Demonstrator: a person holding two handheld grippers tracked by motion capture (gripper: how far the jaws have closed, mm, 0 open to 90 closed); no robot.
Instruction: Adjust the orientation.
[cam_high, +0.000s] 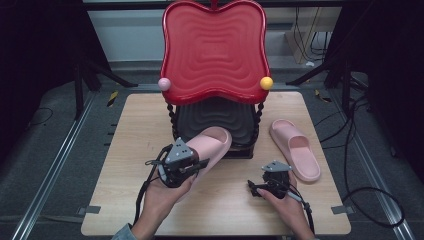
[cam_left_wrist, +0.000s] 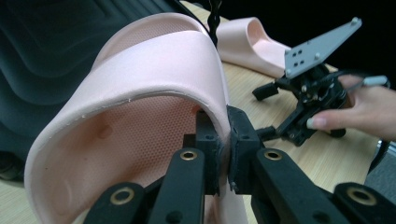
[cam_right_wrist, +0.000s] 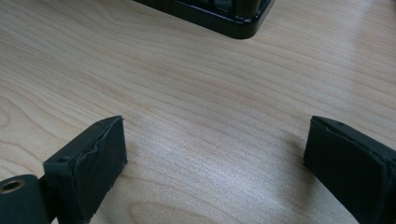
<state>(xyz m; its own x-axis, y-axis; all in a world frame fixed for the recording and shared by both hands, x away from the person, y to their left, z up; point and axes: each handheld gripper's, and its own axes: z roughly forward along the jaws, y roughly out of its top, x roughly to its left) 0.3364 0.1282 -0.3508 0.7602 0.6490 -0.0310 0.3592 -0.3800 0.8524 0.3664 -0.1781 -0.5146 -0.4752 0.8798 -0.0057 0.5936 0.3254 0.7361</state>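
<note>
We hold one pink slipper (cam_high: 212, 142) clamped in our left gripper (cam_high: 186, 167), lifted at the black lower shelf (cam_high: 215, 120). The second slipper (cam_high: 296, 148) lies on the table (cam_high: 130, 130); our right gripper (cam_high: 261, 187) gapes empty, so half remains.

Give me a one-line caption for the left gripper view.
The left gripper pinches the strap of a pink slipper beside the black shelf.

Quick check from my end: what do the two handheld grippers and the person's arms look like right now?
Both are black two-jaw tools. The left gripper and right gripper each carry a grey three-cornered plate with small holes on top and trail a black cable. Brass-coloured pivot bushings show on the left one's arms. A blue-grey sleeve cuff shows on the left arm.
</note>
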